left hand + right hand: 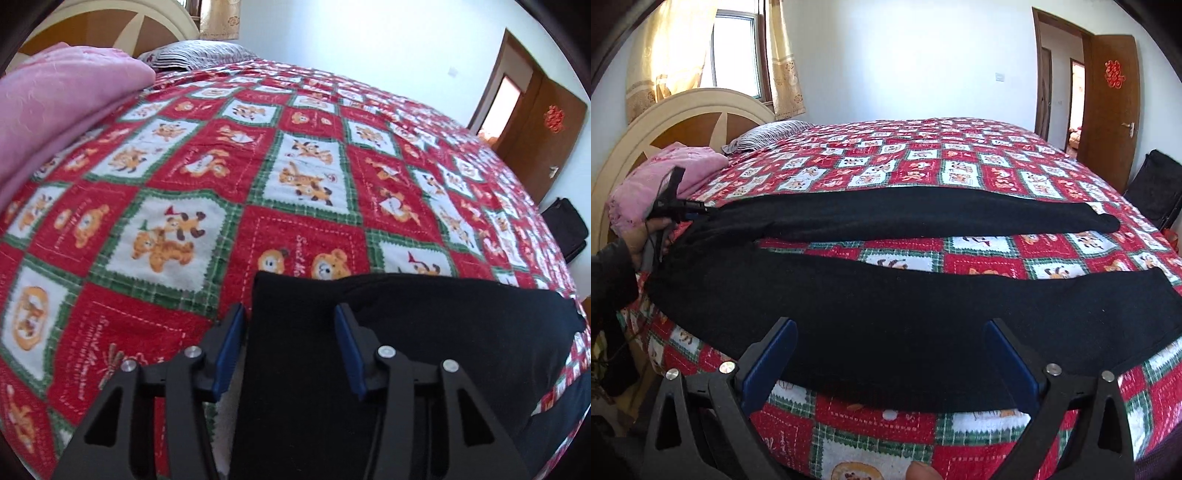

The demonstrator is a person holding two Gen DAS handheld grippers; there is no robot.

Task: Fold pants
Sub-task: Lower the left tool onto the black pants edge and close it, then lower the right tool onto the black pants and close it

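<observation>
Black pants lie flat on the red patterned bedspread, waist at the left, two legs spread apart toward the right. My right gripper is open, its jaws standing over the near leg close to the bed's front edge. My left gripper is open over the waist corner of the pants; it also shows in the right wrist view at the far waist corner, held by a hand.
A pink blanket and a striped pillow lie at the headboard end. A black bag stands beside the bed near the open wooden door. A window with curtains is behind the headboard.
</observation>
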